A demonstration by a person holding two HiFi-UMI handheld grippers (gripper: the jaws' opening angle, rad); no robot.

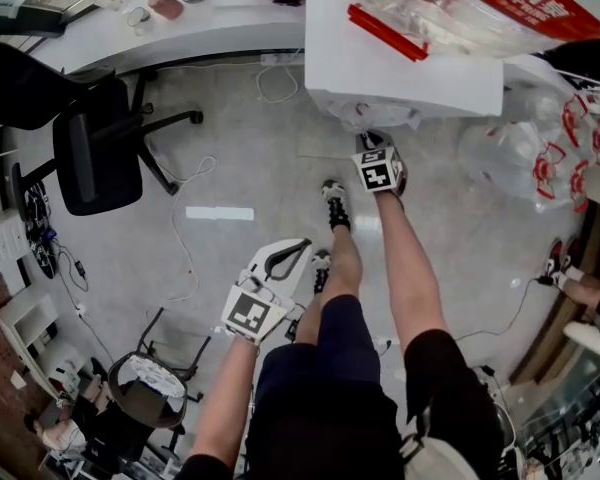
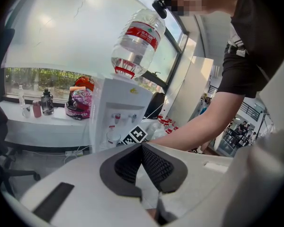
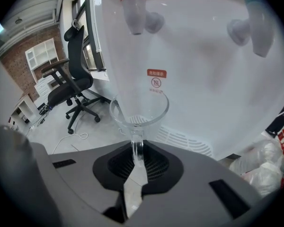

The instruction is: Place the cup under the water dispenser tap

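A clear plastic cup (image 3: 138, 109) hangs upright in front of the white water dispenser (image 3: 203, 79), its near wall pinched between the pads of my right gripper (image 3: 138, 150), which is shut on it. The cup's rim sits below the red tap (image 3: 133, 8); the blue tap (image 3: 258, 25) is to the right. Below the cup lies the drip grille (image 3: 180, 138). In the head view my right gripper (image 1: 375, 140) reaches under the dispenser (image 1: 400, 58), and the cup is hidden there. My left gripper (image 1: 285, 256) is held back, shut and empty (image 2: 142, 148), facing the dispenser (image 2: 120, 112) and cup (image 2: 112, 137).
A large water bottle (image 2: 137, 41) tops the dispenser. A black office chair (image 1: 100, 148) stands left of it, with a cable (image 1: 185, 228) on the floor. Plastic bags (image 1: 540, 158) lie to the right. A counter (image 1: 180, 18) with small items runs along the back.
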